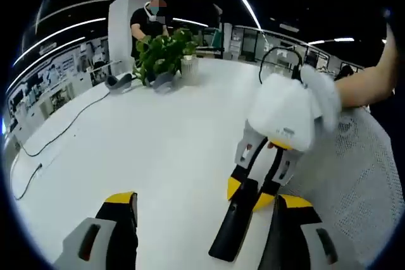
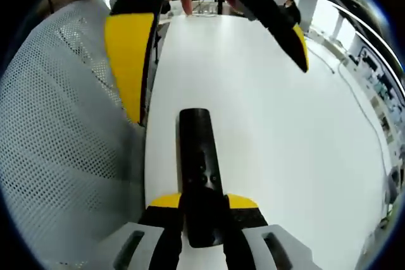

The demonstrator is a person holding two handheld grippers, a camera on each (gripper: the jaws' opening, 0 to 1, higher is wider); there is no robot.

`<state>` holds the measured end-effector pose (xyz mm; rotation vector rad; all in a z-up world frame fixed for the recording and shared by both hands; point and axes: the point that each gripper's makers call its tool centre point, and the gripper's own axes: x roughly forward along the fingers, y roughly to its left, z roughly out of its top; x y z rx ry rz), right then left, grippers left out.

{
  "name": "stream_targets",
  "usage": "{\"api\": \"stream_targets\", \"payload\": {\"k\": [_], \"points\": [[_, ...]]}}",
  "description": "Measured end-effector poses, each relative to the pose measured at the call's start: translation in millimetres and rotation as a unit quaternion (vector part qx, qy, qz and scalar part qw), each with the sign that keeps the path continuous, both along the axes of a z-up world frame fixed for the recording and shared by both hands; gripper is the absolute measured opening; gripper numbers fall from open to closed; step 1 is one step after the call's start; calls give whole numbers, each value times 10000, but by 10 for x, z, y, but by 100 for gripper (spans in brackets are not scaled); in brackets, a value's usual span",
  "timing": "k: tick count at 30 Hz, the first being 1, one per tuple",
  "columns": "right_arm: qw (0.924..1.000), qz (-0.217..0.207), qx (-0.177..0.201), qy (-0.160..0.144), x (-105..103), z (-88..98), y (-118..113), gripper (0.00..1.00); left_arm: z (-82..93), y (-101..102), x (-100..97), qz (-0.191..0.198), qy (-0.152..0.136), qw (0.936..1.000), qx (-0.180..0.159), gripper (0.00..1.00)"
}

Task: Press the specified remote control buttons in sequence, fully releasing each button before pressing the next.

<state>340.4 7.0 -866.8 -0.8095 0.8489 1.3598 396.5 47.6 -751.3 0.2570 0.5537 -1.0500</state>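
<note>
A slim black remote (image 2: 195, 156) lies lengthwise over the white table (image 2: 278, 156), its near end clamped between the yellow-tipped jaws of my right gripper (image 2: 204, 202). In the left gripper view the same remote (image 1: 231, 229) slants down from the right gripper (image 1: 248, 194), which enters from the right under its white housing. My left gripper (image 1: 205, 200) stands wide open, one jaw on each side of the remote and nothing between them. From the right gripper view, the left gripper (image 2: 217, 90) hangs just beyond the remote's far end, its jaws spread apart.
A white mesh surface (image 1: 361, 169) borders the table on one side, also seen as mesh (image 2: 63, 143). A potted plant (image 1: 164, 52) and grey objects (image 1: 120, 81) sit at the far edge, a black cable (image 1: 69, 124) trails left, and a person (image 1: 149, 23) stands behind.
</note>
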Motion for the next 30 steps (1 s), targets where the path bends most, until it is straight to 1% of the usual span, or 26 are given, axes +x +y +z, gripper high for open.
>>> {"api": "stream_targets", "payload": {"k": [1, 2, 3, 5, 8, 10, 12, 15, 16, 17, 18, 21, 23, 25, 26, 27, 28, 29, 30], "points": [[10000, -7, 6, 2, 2, 0, 1, 21, 100, 40, 23, 124, -100, 9998, -145, 100], [10000, -10, 9, 2, 3, 0, 2, 21, 158, 62, 27, 207, -113, 9994, -234, 100], [10000, -16, 12, 6, 6, 0, 3, 21, 251, 90, 37, 320, -165, 9985, -408, 100], [10000, -29, 14, 9, 9, 1, 4, 21, 375, 117, 35, 442, -224, 9967, -649, 100], [10000, -57, 23, 15, 11, 1, 4, 21, 604, 177, 28, 699, -384, 9906, -1108, 100], [10000, -77, 34, 22, 10, 4, 5, 21, 706, 229, 5, 848, -477, 9873, -1258, 100], [9999, -96, 56, 27, 12, 4, 7, 21, 750, 290, -10, 969, -615, 9858, -1227, 100], [9999, -123, 79, 45, 15, 7, 13, 21, 788, 383, -55, 1166, -717, 9828, -1240, 100], [9999, -133, 93, 48, 16, 6, 14, 21, 825, 403, -87, 1290, -649, 9788, -1451, 100], [9998, -137, 100, 49, 14, 9, 15, 21, 842, 416, -109, 1365, -591, 9763, -1573, 100], [9998, -145, 111, 54, 13, 12, 17, 21, 848, 451, -140, 1461, -585, 9743, -1610, 100], [9996, -194, 152, 97, 11, 15, 15, 21, 842, 517, -212, 1617, -680, 9724, -1542, 100], [9995, -217, 179, 120, 11, 17, 16, 21, 808, 577, -254, 1733, -753, 9724, -1371, 100], [9995, -234, 193, 131, 7, 22, 19, 21, 793, 620, -302, 1817, -816, 9716, -1281, 100], [9995, -234, 194, 128, 6, 23, 20, 21, 803, 626, -310, 1843, -833, 9705, -1310, 100], [9995, -234, 197, 122, 5, 23, 21, 21, 830, 646, -329, 1899, -882, 9674, -1421, 100], [9994, -237, 201, 117, 5, 24, 21, 21, 832, 657, -348, 1929, -816, 9661, -1509, 100], [9994, -239, 202, 116, 6, 22, 21, 21, 810, 692, -364, 2023, -747, 9645, -1525, 100], [9994, -242, 205, 117, 7, 22, 22, 21, 792, 725, -366, 2080, -765, 9639, -1477, 100]]}}
